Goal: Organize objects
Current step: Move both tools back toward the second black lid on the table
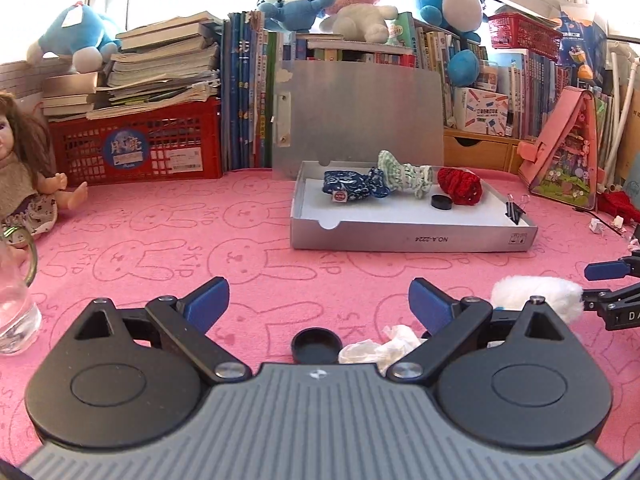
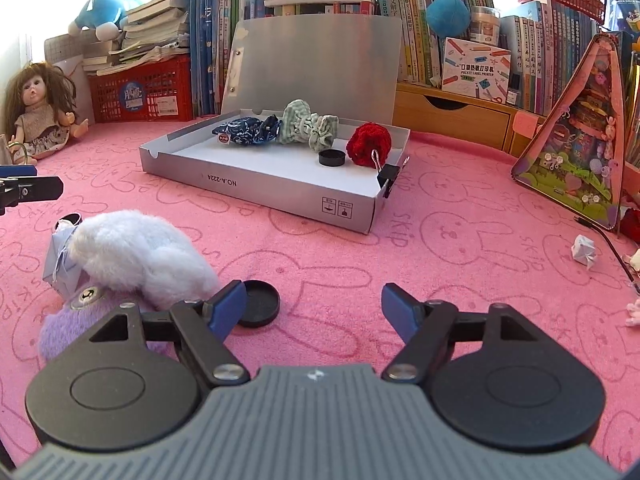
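Round black lid (image 2: 258, 303), fluffy white plush (image 2: 144, 256), cardboard box (image 2: 280, 192)

The left gripper (image 1: 319, 302) and right gripper (image 2: 314, 306) look the same: blue pads on black arms, shiny silver screws, two big black round parts, and a grey ribbed base (with one tiny white mark).
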The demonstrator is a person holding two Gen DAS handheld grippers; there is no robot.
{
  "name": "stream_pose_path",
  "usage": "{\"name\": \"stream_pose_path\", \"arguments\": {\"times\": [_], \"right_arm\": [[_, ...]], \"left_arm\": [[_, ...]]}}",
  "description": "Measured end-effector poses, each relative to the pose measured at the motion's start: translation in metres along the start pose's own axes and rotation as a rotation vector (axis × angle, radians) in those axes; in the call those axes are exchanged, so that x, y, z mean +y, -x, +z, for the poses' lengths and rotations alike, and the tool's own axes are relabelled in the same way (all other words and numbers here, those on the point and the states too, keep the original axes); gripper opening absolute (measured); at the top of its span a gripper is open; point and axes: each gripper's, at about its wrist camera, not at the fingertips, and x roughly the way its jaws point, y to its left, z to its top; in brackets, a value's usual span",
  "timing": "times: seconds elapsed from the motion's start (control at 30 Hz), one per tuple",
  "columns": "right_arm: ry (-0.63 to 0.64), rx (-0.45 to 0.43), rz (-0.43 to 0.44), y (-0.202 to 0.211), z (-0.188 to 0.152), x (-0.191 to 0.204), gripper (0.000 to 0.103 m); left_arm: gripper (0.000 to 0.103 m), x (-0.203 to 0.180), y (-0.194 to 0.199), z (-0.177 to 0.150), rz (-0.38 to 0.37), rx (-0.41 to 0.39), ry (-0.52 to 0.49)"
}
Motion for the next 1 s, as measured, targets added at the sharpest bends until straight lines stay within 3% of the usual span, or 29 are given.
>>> {"name": "stream_pose_path", "arguments": {"times": [0.3,0.47,0.7,1.0], "right_arm": [[0.014,0.017,0.017,-0.008,-0.002,0.007,0.085],[0.017,0.036,0.034,-0.012,-0.001,0.011,0.086],[0.015,0.051,0.048,-0.015,-0.001,0.013,0.086],[0.007,0.057,0.048,-0.016,-0.001,0.013,0.086]], "left_arm": [[0.096,0.019,0.009,-0.018,0.06,0.066,0.003],[0.075,0.02,0.0,-0.026,0.046,0.13,0.017],[0.072,0.007,-0.017,-0.028,0.047,0.165,0.001],[0.07,-0.001,-0.03,-0.025,0.072,0.142,0.015]]}}
